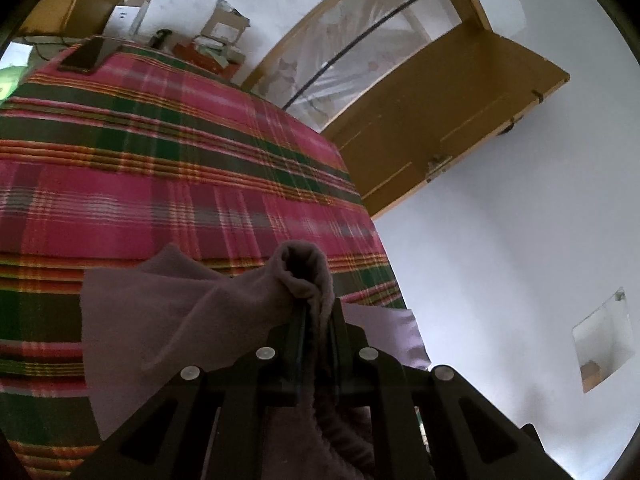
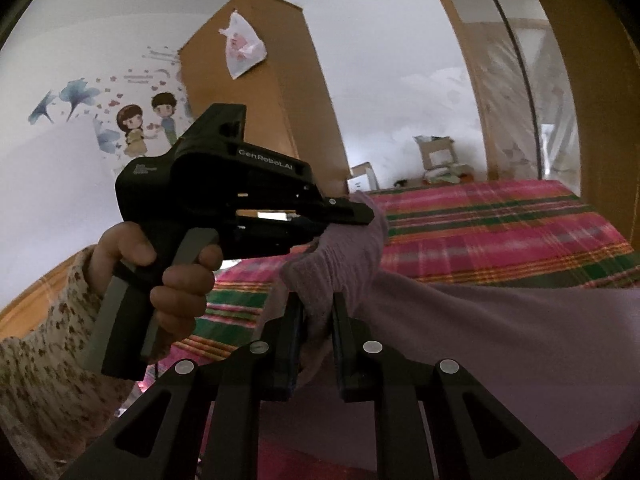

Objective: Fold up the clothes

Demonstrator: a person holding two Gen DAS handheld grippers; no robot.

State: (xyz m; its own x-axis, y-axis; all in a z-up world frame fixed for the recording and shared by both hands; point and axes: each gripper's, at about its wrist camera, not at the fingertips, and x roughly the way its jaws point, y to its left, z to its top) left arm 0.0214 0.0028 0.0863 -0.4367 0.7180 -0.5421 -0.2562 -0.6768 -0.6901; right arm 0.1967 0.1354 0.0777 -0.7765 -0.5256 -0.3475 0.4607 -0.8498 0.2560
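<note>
A lilac fleece garment [image 1: 168,320] hangs above the plaid bed. My left gripper [image 1: 318,312] is shut on a bunched edge of it, and the cloth bulges out past the tips. In the right wrist view the same lilac garment [image 2: 500,340] spreads to the right, and my right gripper [image 2: 316,312] is shut on a ribbed edge of it. The left gripper [image 2: 362,214] shows there too, held by a person's hand [image 2: 180,280] in a flowered sleeve, its tips clamped on the cloth just above and behind my right fingers. Both grippers hold the garment close together.
The bed [image 1: 160,160] wears a pink, green and yellow plaid cover. A dark phone [image 1: 90,54] lies at its far corner. Boxes and clutter [image 1: 216,40] stand beyond it. An open wooden door [image 1: 452,128] is at the right, a wardrobe [image 2: 272,92] behind.
</note>
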